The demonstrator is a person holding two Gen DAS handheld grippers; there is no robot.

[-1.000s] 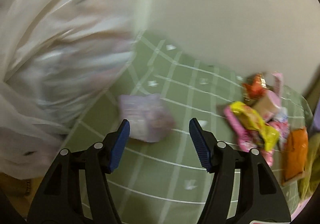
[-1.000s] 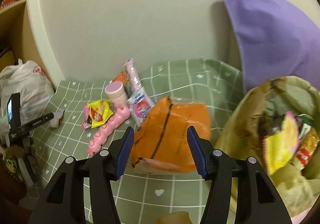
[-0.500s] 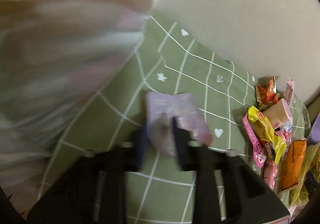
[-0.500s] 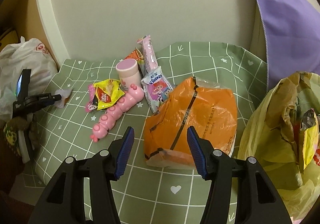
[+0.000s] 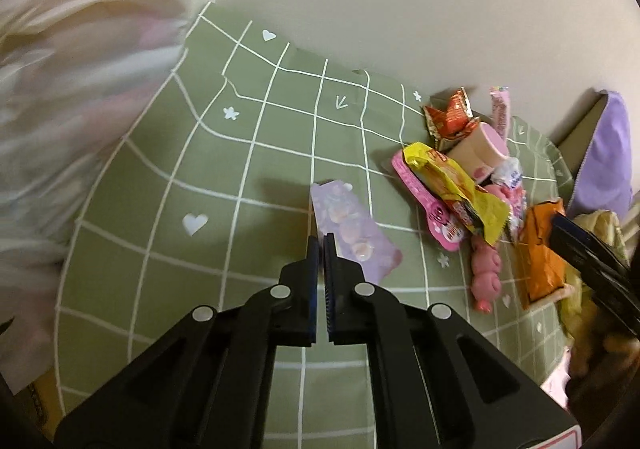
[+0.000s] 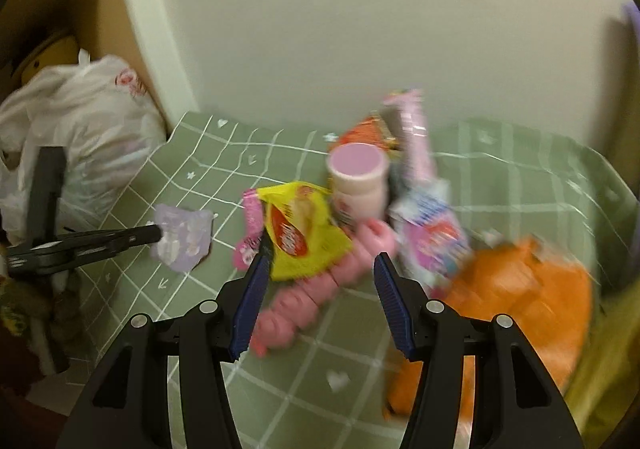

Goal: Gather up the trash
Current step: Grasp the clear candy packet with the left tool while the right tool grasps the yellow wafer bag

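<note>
On the green checked tablecloth (image 5: 168,217), the left gripper (image 5: 320,239), whose jaws have just been closing, is clamped on the edge of a lilac wrapper (image 5: 348,227). Right gripper (image 6: 320,269): jaws spread wide, empty, above the pink caterpillar toy (image 6: 316,289) and yellow packet (image 6: 304,237).

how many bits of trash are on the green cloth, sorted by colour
Purple: 1, purple wrapper
Yellow: 1, yellow packet
Orange: 1, orange bag
Red-orange: 1, red wrapper
Pink: 4, pink caterpillar toy, pink-lidded bottle, pink stick pack, flat pink wrapper
White printed: 1, tissue pack
Total: 9
</note>
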